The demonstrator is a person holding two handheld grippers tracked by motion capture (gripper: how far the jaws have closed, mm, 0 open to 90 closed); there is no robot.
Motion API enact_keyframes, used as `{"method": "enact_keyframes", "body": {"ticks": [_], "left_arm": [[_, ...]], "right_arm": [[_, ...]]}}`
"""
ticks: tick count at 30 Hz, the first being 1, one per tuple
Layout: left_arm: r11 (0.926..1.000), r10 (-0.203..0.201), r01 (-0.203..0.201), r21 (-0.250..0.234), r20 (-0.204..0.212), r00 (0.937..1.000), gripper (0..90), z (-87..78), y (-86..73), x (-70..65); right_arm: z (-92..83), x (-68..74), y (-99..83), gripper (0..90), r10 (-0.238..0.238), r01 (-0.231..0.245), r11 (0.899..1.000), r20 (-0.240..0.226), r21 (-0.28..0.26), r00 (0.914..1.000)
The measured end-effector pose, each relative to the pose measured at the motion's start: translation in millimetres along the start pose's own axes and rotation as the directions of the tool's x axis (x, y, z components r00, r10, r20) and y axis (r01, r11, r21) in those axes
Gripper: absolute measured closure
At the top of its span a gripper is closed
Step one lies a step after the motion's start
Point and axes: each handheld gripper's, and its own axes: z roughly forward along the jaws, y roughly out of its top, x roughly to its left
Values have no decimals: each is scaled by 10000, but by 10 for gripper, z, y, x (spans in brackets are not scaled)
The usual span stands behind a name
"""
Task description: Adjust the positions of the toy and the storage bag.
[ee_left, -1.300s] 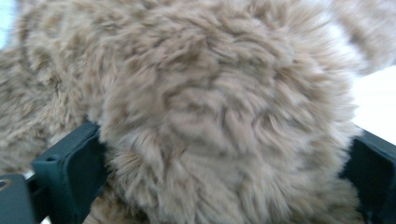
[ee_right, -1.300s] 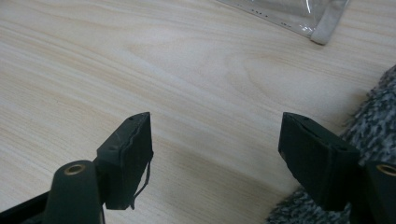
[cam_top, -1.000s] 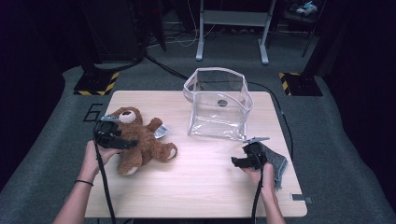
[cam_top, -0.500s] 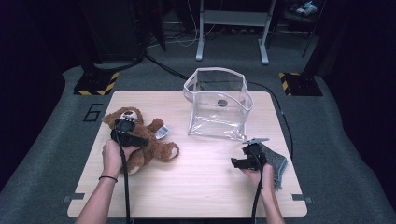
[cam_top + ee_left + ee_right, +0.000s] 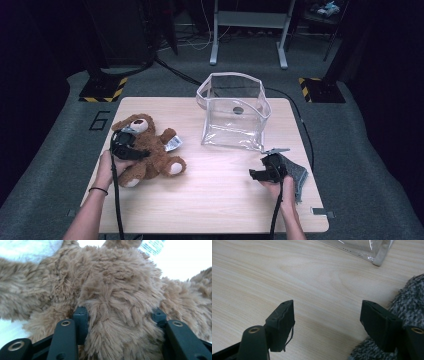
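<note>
A brown teddy bear (image 5: 159, 152) lies on its back at the left of the wooden table (image 5: 210, 200). My left gripper (image 5: 131, 150) points down into its body. In the left gripper view the fur (image 5: 117, 290) bulges between the jaws, and both pads are sunk into it. The jaws of the left gripper (image 5: 120, 313) have just been closing, with the bear between them. My right gripper (image 5: 255, 174) rests low at the table's right, open, with bare wood between the jaws of the right gripper (image 5: 328, 311).
A clear soft-walled container (image 5: 235, 107) stands open at the back middle; its corner (image 5: 377, 257) shows ahead of the right gripper. A grey knitted cloth (image 5: 298, 176) lies under and beside the right hand, its edge (image 5: 412, 295) by the right jaw. A shiny tag (image 5: 174, 144) sits by the bear's arm.
My left hand has moved right over the bear and sunk onto its body, and its jaws have closed into the fur. The right hand has kept still.
</note>
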Motion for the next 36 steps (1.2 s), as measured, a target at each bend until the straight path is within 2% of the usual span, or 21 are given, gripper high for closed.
{"method": "enact_keyframes", "body": {"ticks": [3,5,7,9,10,11,13,15,17,18,19,20,22,23,26,28,29,31,32,34,36], "left_arm": [[9988,471,-478,144,478,9977,516,-26,-3,100],[9943,975,-1011,336,955,9906,518,-49,-5,162],[9925,1098,-1157,389,1291,9855,517,-68,-15,234],[9924,1079,-1150,442,1397,9843,508,-82,-25,276],[9950,781,-859,504,1393,9872,499,-102,-42,321],[9964,570,-648,543,1357,9891,473,-115,-46,316],[9967,440,-503,629,981,9942,402,-136,-32,263],[9971,0,-44,762,578,9983,305,-150,8,196],[9944,-499,470,951,285,9983,239,-166,68,124],[9921,-958,947,821,98,9954,213,-165,98,82],[9903,-1170,1166,758,9,9931,195,-167,126,55],[9854,-1545,1568,659,-375,9873,188,-164,173,1],[9823,-1677,1719,749,-595,9840,167,-175,268,-66],[9789,-1861,1926,679,-919,9782,178,-175,315,-109],[9715,-2204,2299,579,-1367,9658,155,-138,432,-183],[9615,-2617,2700,511,-1304,9563,132,-72,487,-194],[9634,-2450,2592,677,-1686,9547,130,-36,515,-204],[9588,-2429,2648,1025,-1867,9519,125,71,537,-212],[9523,-2438,2740,1345,-2046,9480,123,126,537,-210],[9498,-2165,2595,1746,-2318,9484,108,204,506,-205],[9571,-1733,2207,1878,-2393,9553,152,226,456,-211]], "right_arm": [[7,8,-4,272,36,-36,10000,-14,65,10000],[9,24,-5,272,88,-88,9999,-6,113,10000],[15,32,-3,271,3,-3,9999,-14,115,10000],[11,44,-1,270,31,-30,9999,-9,152,10000],[2,52,0,271,139,-138,9997,-9,210,9999],[7,33,2,270,-57,57,10000,6,66,10000],[1,32,7,269,12,-12,10000,25,88,10000],[2,29,17,269,-19,19,10000,32,70,10000],[3,37,31,268,12,-12,10000,3,51,10000],[3,36,39,267,-55,55,10000,21,17,10000],[-3,46,46,268,-16,16,10000,4,33,10000],[-5,51,50,267,7,-7,10000,28,-6,10000],[-17,52,59,267,-13,13,10000,43,-36,10000],[-19,45,61,266,-81,81,10000,52,-50,10000],[-39,45,57,266,106,-106,9999,67,38,9999],[-38,21,55,266,-22,23,10000,162,-74,9999],[-43,20,54,266,20,-19,10000,140,-38,9999],[-46,22,55,267,88,-88,10000,147,8,9999],[-46,21,56,266,90,-90,10000,135,15,9999],[-39,19,58,266,-67,68,10000,156,-33,9999],[-46,38,62,265,9,-9,10000,144,-10,9999]]}}
